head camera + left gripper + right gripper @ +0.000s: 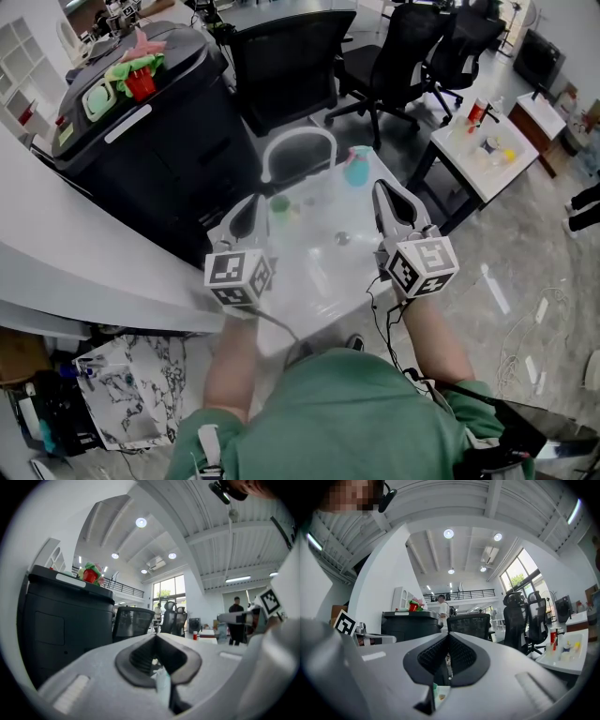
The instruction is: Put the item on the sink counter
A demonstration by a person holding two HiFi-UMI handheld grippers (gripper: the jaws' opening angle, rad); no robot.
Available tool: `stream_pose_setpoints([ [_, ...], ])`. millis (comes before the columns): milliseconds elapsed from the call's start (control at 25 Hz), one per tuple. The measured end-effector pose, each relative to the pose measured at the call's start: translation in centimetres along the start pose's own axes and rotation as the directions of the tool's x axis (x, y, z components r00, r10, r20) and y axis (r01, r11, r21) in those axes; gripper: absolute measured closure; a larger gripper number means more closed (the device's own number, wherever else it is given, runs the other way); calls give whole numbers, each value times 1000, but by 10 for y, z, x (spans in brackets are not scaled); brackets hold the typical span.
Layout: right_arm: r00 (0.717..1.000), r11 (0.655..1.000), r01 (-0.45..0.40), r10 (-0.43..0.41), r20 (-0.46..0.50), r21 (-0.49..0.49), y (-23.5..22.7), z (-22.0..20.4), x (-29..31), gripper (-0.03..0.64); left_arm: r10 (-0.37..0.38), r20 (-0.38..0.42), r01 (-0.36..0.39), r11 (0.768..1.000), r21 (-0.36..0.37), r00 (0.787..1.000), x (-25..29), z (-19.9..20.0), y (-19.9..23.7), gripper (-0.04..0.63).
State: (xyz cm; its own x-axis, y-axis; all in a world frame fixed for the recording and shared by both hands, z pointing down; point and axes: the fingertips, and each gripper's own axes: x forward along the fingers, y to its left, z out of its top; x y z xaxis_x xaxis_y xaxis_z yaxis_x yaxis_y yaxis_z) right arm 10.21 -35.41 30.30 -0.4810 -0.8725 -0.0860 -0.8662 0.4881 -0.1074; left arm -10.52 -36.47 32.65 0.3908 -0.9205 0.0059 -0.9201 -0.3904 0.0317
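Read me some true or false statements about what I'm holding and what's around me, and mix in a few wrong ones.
1. The left gripper and the right gripper each clamp an edge of the clear container. True.
2. A teal cup sits in the container. True.
3. The office chairs are white. False: they are black.
4. The black bin is at the person's right. False: it is at the left.
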Motion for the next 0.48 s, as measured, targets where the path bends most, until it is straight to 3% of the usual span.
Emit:
stream_pose_setpoints([
  [480,1000,1000,3,-3,-5,-3,0,-4,2,624,-11,-2,11,1000,-7,1000,4,-7,1,597],
])
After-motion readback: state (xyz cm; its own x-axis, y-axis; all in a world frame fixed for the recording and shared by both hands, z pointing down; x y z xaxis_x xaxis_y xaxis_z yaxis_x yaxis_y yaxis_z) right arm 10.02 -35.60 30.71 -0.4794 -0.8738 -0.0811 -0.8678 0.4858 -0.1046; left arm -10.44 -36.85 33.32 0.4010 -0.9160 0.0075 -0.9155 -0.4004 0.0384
